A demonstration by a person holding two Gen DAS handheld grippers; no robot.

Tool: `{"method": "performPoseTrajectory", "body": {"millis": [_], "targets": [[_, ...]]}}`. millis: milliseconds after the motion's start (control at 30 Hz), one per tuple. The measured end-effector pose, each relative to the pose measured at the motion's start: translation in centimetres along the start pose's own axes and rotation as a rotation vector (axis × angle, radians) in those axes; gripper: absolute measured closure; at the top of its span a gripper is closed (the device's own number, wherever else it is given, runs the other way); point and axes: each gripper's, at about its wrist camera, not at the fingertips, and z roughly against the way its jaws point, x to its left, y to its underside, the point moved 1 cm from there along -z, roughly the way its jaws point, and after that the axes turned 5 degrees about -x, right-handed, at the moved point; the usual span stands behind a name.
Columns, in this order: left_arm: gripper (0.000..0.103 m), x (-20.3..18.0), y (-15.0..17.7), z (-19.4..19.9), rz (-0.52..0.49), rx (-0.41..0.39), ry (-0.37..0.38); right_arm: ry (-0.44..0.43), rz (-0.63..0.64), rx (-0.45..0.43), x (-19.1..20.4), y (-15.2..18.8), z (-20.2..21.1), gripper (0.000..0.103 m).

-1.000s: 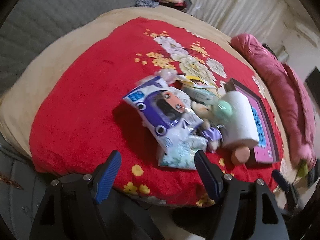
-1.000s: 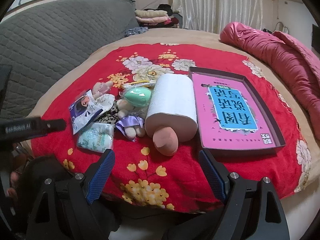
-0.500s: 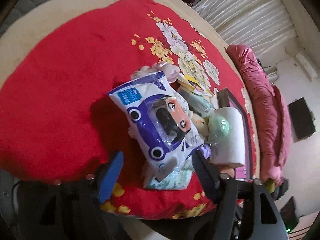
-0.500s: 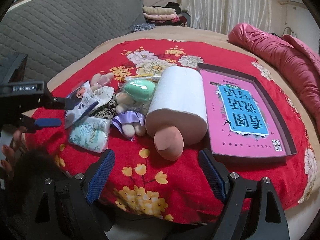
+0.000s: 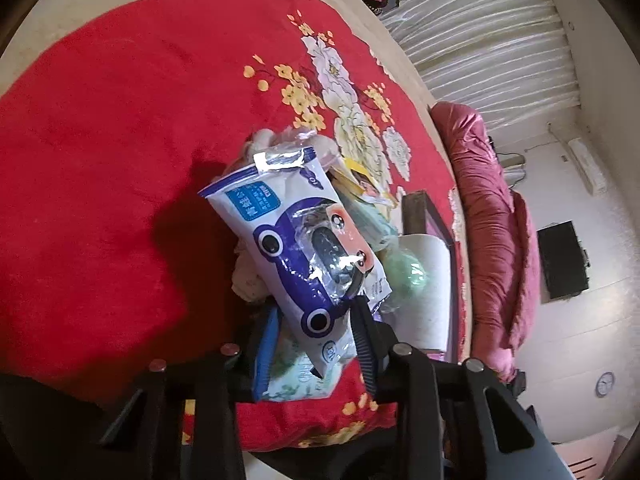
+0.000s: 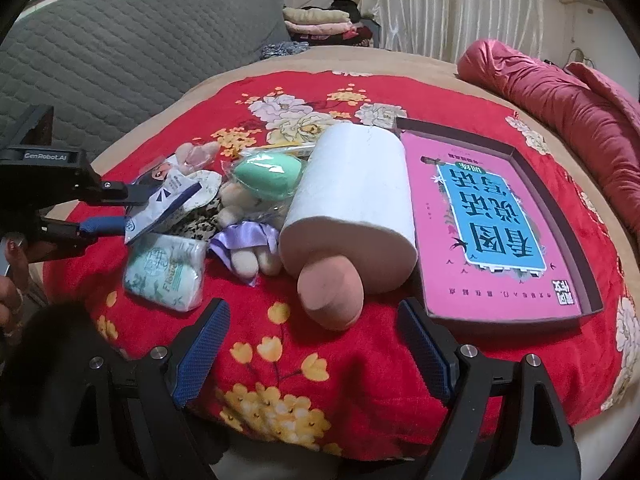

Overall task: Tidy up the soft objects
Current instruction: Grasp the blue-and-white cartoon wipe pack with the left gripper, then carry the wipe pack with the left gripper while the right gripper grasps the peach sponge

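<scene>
A blue-and-white wet-wipes pack (image 5: 296, 240) with a cartoon car lies tilted on the pile. My left gripper (image 5: 316, 308) is closing, and its pads press on the pack's near end. The right wrist view shows the same grip from the side: the left gripper (image 6: 134, 210) has the pack (image 6: 168, 200) between its fingers. Beneath is a green tissue pack (image 6: 164, 276). My right gripper (image 6: 311, 308) is open and holds nothing. Just ahead of it a tan sponge (image 6: 330, 296) leans on a white paper roll (image 6: 356, 188). A mint sponge (image 6: 266, 178) and a small plush doll (image 6: 244, 236) lie between.
A dark tray (image 6: 456, 135) holding a pink book (image 6: 480, 208) sits right of the roll on the red floral blanket (image 6: 280, 360). A rolled pink quilt (image 6: 560, 92) lies far right, a grey quilted backrest (image 6: 100, 60) left, and folded clothes (image 6: 320, 24) behind. A person's hand (image 6: 10, 276) shows at the left edge.
The left gripper moved in and down over the pile, rolled, and narrowed its jaws around the wipes pack's near end. The right gripper sank slightly toward the tan sponge.
</scene>
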Motion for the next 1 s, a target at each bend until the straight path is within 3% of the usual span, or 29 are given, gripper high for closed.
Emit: {"method": "performPoseTrajectory", "body": {"millis": [67,300,467,533,1000], "targets": [[0.079,0.0,0.0,0.0,-0.002,-0.003,0.006,0.002,0.006,0.0,-0.1,-0.2,-0.5,0.017],[0.091,0.4,-0.2,0.4,-0.001,-0.025,0.028,-0.01,0.011,0.016,-0.5,-0.6,-2.5,0.018],[0.091,0.3,0.0,0.2,-0.015,-0.016,0.03,-0.053,0.042,0.044,-0.2,-0.5,-3.8,0.051],[0.092,0.2,0.1,0.2,-0.014,-0.014,0.035,-0.046,0.061,0.057,0.0,-0.4,-4.3,0.058],[0.097,-1.2,0.4,0.9,-0.08,-0.065,0.045,-0.143,0.048,-0.042,-0.1,-0.6,-1.6,0.061]]}}
